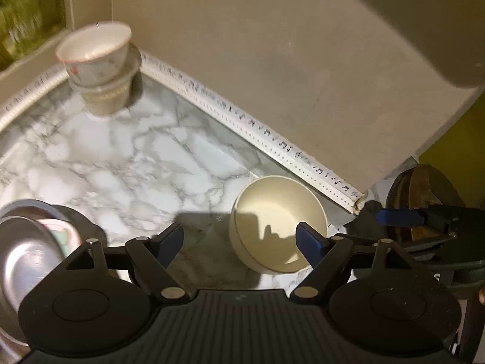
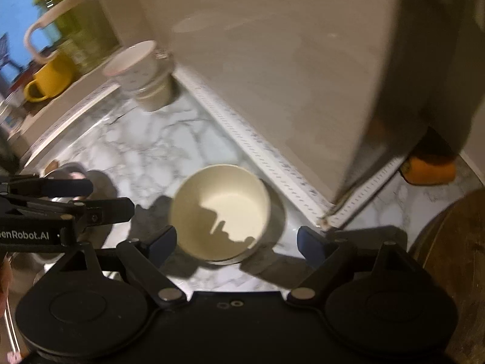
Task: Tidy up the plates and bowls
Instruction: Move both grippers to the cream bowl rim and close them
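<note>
A cream bowl [image 1: 277, 224] [image 2: 221, 212] stands upright and empty on the marble counter. My left gripper [image 1: 242, 239] is open; its right finger [image 1: 312, 239] overlaps the bowl's rim. My right gripper [image 2: 239, 242] is open, with the bowl just ahead between its fingers. A stack of bowls [image 1: 100, 66] [image 2: 142, 72], topped by a white flowered bowl, stands in the far corner. A steel bowl [image 1: 27, 251] sits at the left. The right gripper also shows in the left wrist view [image 1: 403, 217], and the left gripper in the right wrist view [image 2: 60, 191].
A beige wall [image 1: 272, 60] with white trim [image 1: 257, 127] borders the counter. A wooden plate or board [image 1: 421, 194] [image 2: 448, 261] stands at the right. A yellow mug [image 2: 51, 79] and green jug [image 2: 60, 6] sit on a ledge at left. An orange object [image 2: 430, 170] lies behind the wall corner.
</note>
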